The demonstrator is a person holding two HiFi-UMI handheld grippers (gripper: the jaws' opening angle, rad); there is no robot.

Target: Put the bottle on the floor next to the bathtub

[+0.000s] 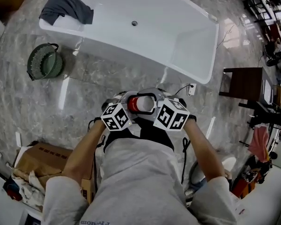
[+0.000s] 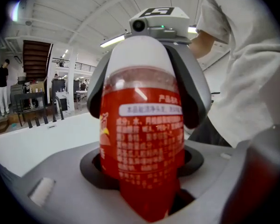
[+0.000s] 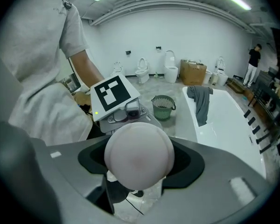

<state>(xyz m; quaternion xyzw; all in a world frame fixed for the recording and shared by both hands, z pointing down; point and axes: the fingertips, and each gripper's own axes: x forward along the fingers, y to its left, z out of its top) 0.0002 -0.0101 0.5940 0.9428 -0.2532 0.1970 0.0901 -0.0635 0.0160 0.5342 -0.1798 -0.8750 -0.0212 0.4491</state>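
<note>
Head view: a person holds both grippers up in front of the chest, nose to nose, with the bottle (image 1: 139, 104) lying crosswise between them.
Bottle: red drink behind a printed label; its red end points to the left gripper (image 1: 126, 108), its white rounded end to the right gripper (image 1: 155, 107).
Bottle's place: up in the air over the floor (image 1: 112, 78), on the near side of the bathtub (image 1: 187, 46), touching neither.
Left gripper: clamped on the bottle's red, narrower end; its own view shows the bottle rising straight out from between the jaws.
Right gripper: jaws spread wide around the white end; in its own view a dark gap shows on each side of that end, so the pads do not press on it.
Left gripper view: the right gripper's dark jaws stand either side of the white end at the far side of the bottle.
Right gripper view: the white end fills the middle, with the left gripper's marker cube just behind it.
Bathtub: white, ahead of the person, with a dark cloth (image 1: 65, 6) draped over its left end.
Basket (image 1: 44, 62): green, on the floor just beside that end of the bathtub.
Floor: glossy grey marble.
Box (image 1: 37, 158): cardboard, low at the person's left.
</note>
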